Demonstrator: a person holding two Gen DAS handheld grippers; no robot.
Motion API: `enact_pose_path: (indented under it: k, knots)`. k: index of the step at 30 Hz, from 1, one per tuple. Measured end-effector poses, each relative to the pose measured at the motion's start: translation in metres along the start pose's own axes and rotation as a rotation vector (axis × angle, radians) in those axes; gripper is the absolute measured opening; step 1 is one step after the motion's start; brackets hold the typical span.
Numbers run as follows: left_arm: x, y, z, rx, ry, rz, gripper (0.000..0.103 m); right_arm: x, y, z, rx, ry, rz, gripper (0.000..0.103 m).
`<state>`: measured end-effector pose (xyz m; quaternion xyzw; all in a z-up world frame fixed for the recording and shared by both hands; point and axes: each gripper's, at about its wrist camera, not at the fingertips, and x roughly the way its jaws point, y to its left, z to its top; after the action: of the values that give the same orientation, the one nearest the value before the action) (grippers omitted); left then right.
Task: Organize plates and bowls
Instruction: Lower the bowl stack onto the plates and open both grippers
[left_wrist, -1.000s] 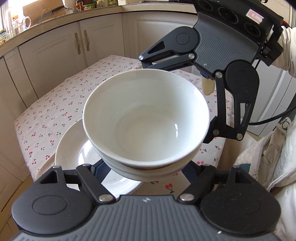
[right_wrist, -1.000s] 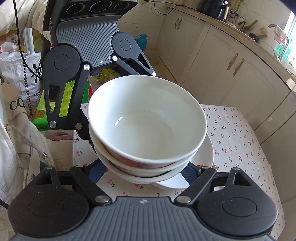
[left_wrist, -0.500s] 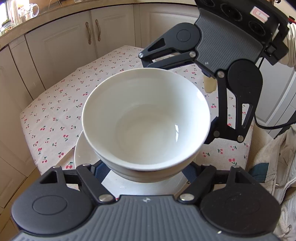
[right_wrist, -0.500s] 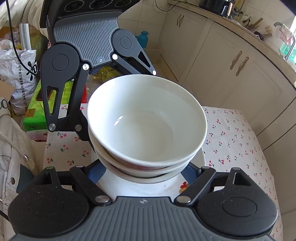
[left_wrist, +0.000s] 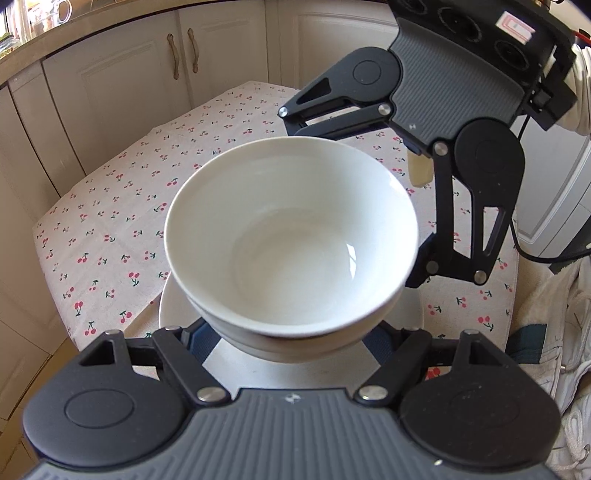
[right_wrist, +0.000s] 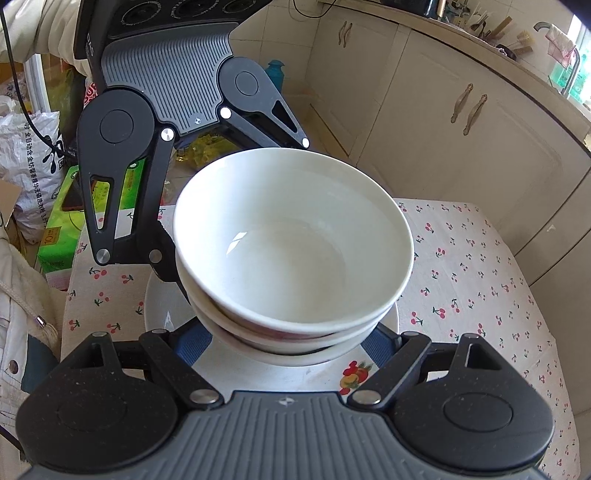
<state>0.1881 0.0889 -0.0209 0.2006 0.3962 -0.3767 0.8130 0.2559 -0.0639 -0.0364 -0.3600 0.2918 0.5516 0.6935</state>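
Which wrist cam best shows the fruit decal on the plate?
Right wrist: the fruit decal sits in plain view on the plate under the stacked bowls. Left wrist shows only bare plate rim; no decal visible.

Cream cabinets (left_wrist: 122, 92) line daylit walls around a table under cherry-print cloth (left_wrist: 122, 221).

White bowls (right_wrist: 291, 240), cherry-print tablecloth (left_wrist: 110, 229), black tongs (left_wrist: 291, 343)

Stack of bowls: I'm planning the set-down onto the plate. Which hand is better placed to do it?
Neither leads: the left gripper and right gripper each clamp the stack of bowls from opposite sides, directly over the plate. Lower with both.
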Motion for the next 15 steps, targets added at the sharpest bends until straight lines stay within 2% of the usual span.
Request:
enact_pose_path:
  k: [15]
  knots:
    - [0.012,0.009,0.004,-0.006,0.026,-0.035,0.081,0.004,-0.004,-0.003,0.048,0.008,0.021,0.09]
